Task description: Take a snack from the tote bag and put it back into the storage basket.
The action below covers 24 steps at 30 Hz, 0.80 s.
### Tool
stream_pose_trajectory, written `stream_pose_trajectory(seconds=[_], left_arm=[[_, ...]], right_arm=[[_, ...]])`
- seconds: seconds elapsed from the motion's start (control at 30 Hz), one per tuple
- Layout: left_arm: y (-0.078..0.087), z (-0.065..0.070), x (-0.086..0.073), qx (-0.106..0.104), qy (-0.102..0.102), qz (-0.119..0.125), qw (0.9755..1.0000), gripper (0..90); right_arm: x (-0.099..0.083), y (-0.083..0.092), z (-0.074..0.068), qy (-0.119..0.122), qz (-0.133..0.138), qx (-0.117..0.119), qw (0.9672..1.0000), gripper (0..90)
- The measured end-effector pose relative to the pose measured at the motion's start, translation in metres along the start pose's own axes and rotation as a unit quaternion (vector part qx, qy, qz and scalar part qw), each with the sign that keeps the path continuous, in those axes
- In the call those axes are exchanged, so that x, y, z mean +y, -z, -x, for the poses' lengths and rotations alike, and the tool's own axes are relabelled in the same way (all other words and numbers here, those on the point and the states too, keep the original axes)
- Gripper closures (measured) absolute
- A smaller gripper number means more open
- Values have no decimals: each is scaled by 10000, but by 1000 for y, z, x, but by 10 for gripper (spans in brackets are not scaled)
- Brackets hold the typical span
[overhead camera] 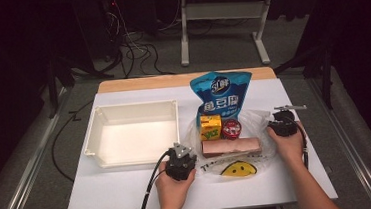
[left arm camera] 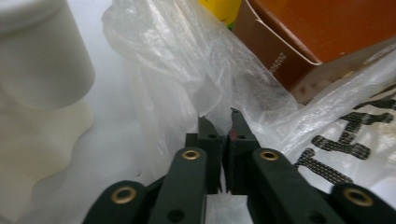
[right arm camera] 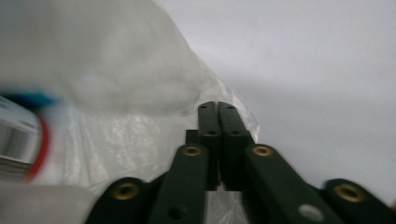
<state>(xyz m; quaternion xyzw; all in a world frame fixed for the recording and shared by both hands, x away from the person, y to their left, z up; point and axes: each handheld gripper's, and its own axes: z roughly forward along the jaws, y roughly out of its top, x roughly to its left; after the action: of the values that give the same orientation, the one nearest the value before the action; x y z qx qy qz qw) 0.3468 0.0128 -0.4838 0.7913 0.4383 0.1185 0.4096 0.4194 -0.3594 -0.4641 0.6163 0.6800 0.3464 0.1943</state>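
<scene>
Pinching the clear plastic bag (left arm camera: 196,70), left gripper (left arm camera: 223,122) fingers nearly closed, right gripper (right arm camera: 217,108) fingers closed on its edge.

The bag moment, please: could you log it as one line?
left gripper: shut on bag | right gripper: shut on bag | box, can: on bag

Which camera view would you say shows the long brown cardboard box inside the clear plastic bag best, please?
The high view: the long brown cardboard box lies there whole, inside the clear plastic bag, below the yellow carton. The left gripper view catches one corner of it, close up. The right gripper view gives bag film, not the box.
</scene>
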Motion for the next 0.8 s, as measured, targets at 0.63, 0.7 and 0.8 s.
stream_pose_trajectory(seconds=[0.63,0.7,0.8], left_arm=[[1,5,-2,-24,-213,59,9998,778],[1,4,-2,-49,-216,44,9997,781],[1,4,-2,-113,-217,21,9997,823]], right_arm=[[-45,87,-39,67,806,982,9919,591],[-44,80,-37,-67,681,945,9932,788],[-48,77,-36,118,557,726,9957,900]])
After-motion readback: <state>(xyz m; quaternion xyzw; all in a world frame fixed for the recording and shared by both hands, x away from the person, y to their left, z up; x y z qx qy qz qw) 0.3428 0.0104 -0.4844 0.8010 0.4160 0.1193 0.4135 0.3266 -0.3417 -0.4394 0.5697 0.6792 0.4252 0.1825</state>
